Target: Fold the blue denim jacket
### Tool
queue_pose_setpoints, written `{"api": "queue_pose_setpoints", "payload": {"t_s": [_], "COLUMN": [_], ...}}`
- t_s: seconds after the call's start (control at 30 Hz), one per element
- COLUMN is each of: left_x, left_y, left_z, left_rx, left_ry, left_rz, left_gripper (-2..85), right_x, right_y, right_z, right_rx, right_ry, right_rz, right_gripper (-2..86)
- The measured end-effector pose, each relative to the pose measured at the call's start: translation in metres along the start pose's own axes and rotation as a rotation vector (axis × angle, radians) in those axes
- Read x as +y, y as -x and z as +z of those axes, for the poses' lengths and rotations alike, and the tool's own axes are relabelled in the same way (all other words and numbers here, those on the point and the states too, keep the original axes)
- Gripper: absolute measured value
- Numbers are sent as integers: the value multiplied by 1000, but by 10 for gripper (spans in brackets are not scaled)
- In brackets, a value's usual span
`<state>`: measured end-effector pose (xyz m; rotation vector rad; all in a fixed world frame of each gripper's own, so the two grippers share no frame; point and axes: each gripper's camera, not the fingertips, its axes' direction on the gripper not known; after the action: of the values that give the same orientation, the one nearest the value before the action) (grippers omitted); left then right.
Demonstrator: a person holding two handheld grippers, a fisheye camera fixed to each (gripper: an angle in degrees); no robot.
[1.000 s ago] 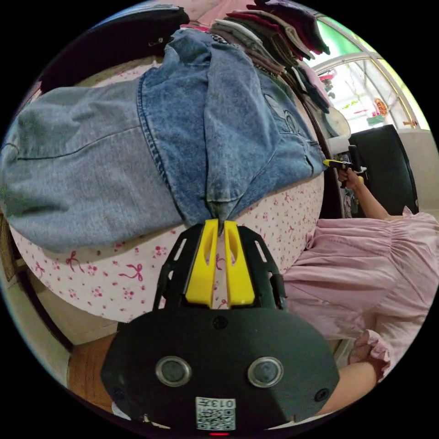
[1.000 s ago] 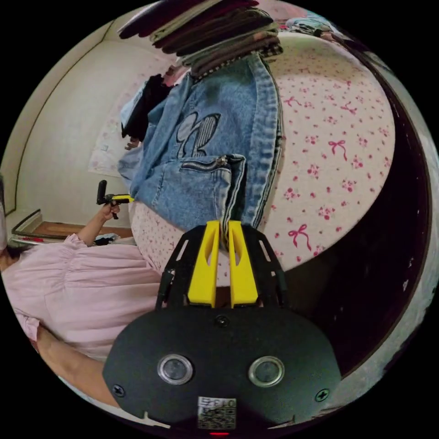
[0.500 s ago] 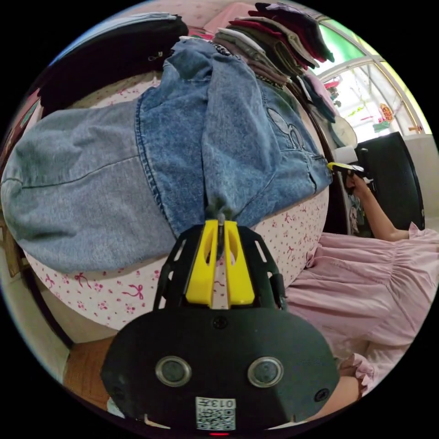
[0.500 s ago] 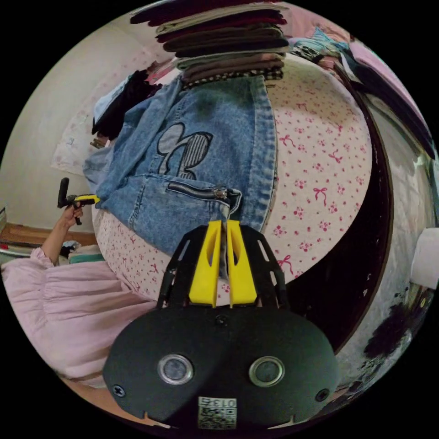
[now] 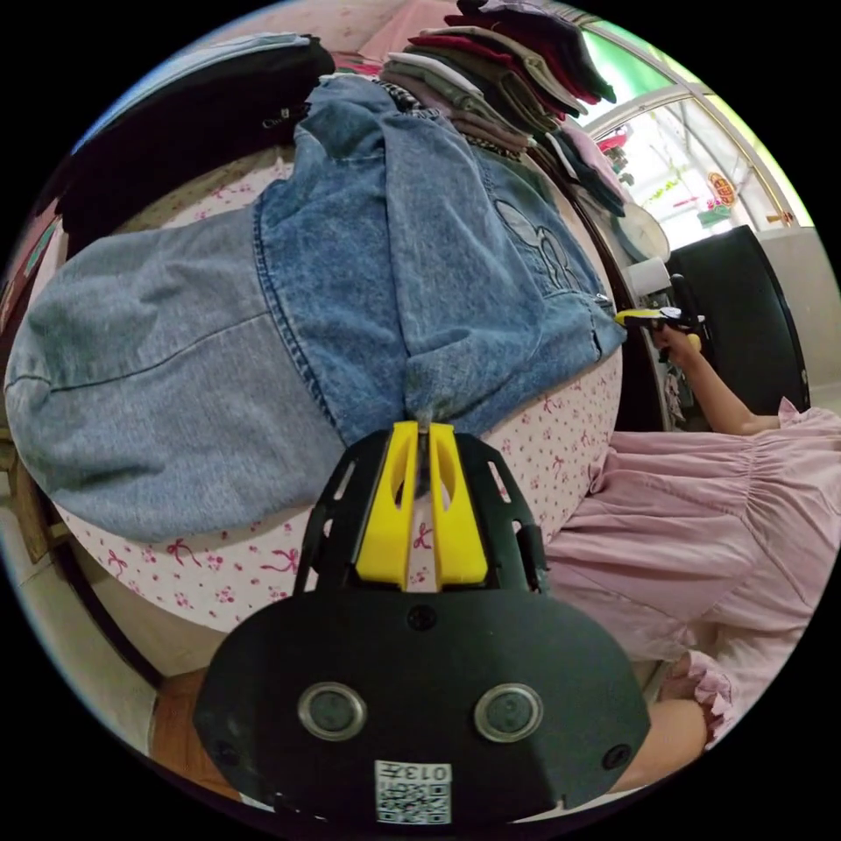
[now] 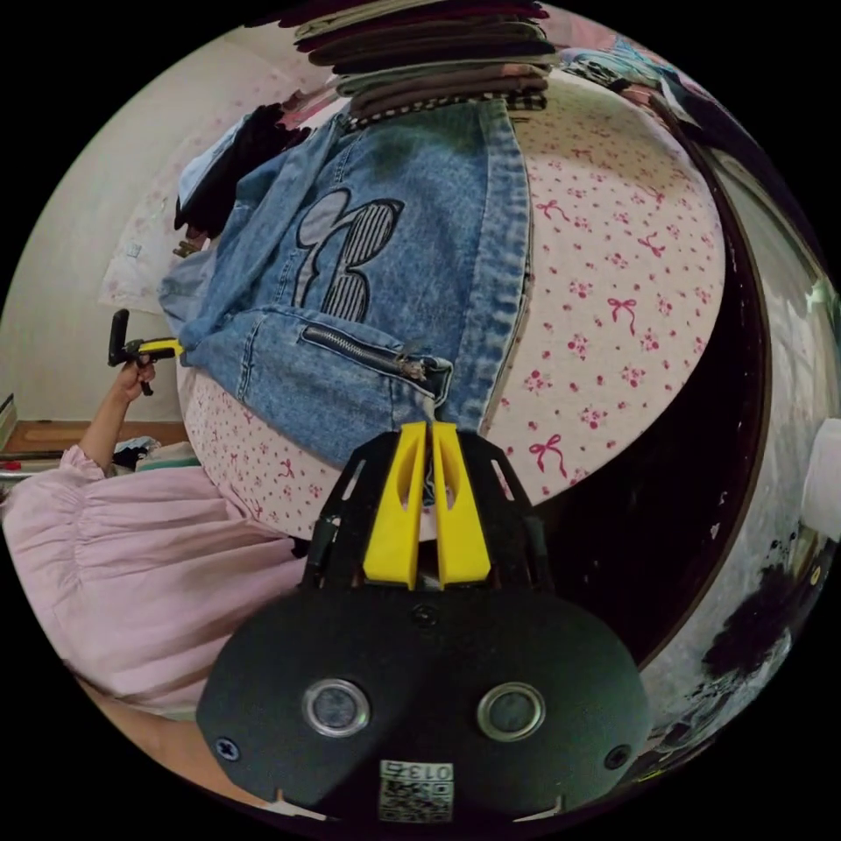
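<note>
The blue denim jacket point(image 5: 368, 263) lies on a white bed sheet with pink bows point(image 5: 263, 561), its pale sleeve spread to the left. My left gripper point(image 5: 422, 427) is shut on the jacket's near hem. In the right gripper view the jacket point(image 6: 394, 263) shows a cartoon patch and a zipped pocket. My right gripper point(image 6: 428, 427) is shut on the hem corner by the front placket. The right gripper point(image 5: 644, 317) also appears far off in the left gripper view, and the left gripper point(image 6: 144, 349) in the right gripper view, each in a hand.
A stack of folded clothes point(image 5: 499, 70) sits past the jacket's collar, seen as folded clothes point(image 6: 438, 53) in the right gripper view. Dark garments point(image 5: 175, 96) lie at the far left. The person's pink dress point(image 5: 718, 526) is close on the right. A dark bed frame point(image 6: 692, 491) borders the mattress.
Both grippers stay shut on the hem. The hem has been drawn slightly toward the bed's near edge, flattening the jacket; both cameras shifted a little.
</note>
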<state>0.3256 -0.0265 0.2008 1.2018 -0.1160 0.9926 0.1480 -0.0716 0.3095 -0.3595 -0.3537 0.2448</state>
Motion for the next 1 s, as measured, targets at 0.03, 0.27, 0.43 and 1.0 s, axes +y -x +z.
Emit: {"api": "queue_pose_setpoints", "payload": {"t_s": [0.03,0.27,0.43,1.0], "left_x": [-1,40,58,26], "left_y": [1,15,-22,-51], "left_z": [-1,-19,-48,-36], "left_rx": [-3,53,-21,-127], "left_ry": [-8,-72,-175,-154], "left_rz": [0,-111,-41,0], "left_gripper": [9,4,-1,-3], "right_x": [-3,-9,-15,-184], "right_y": [7,35,93,238], "right_z": [1,-5,-25,55], "right_rx": [15,82,98,202], "right_ry": [10,-12,-195,-235], "right_rz": [-21,-13,-119,-449], "right_gripper": [17,45,34,51]}}
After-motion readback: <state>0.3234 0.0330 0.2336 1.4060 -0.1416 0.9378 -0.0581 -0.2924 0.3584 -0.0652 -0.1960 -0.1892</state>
